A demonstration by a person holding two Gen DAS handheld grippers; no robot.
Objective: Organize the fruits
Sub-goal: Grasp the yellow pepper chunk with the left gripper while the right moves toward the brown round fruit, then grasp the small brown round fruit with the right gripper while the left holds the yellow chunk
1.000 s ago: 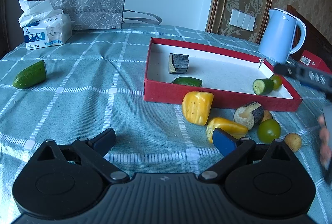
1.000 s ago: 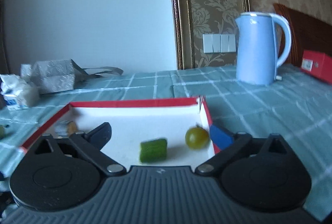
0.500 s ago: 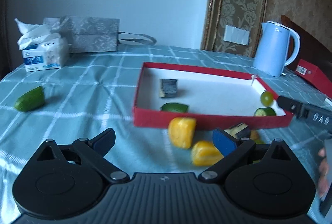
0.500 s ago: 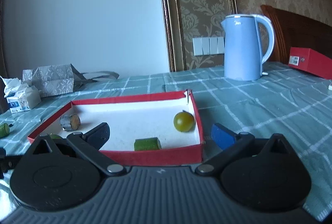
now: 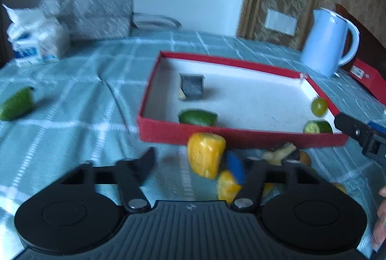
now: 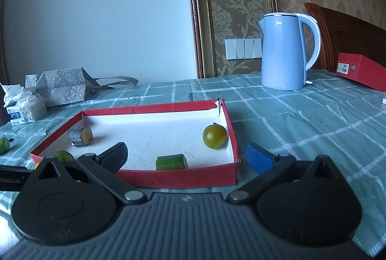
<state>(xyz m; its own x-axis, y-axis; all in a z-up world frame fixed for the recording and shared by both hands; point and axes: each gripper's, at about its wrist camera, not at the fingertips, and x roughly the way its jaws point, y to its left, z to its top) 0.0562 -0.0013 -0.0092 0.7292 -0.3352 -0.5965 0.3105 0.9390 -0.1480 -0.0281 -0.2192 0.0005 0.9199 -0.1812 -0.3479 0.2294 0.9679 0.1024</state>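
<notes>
A red tray (image 5: 241,137) with a white floor holds a dark eggplant chunk (image 5: 191,86), a cucumber piece (image 5: 197,117), a green round fruit (image 5: 319,106) and another cucumber piece (image 5: 317,127). In front of it lie a yellow pepper piece (image 5: 205,156), a second yellow piece (image 5: 226,186) and an eggplant piece (image 5: 281,152). My left gripper (image 5: 193,164) is open and empty, low over the yellow pieces. My right gripper (image 6: 187,156) is open and empty at the tray's (image 6: 178,176) near wall, by the green fruit (image 6: 214,136) and cucumber piece (image 6: 171,162).
A blue kettle (image 5: 328,43) stands at the back right beside a red box (image 5: 369,76). A tissue pack (image 5: 33,40) and grey bag (image 5: 96,19) sit at the back left. A loose cucumber (image 5: 15,104) lies on the left of the checked cloth.
My left gripper has dropped lower and closed in on the yellow pieces, its jaws narrowing a little. My right gripper has pulled back out of the tray toward its near wall.
</notes>
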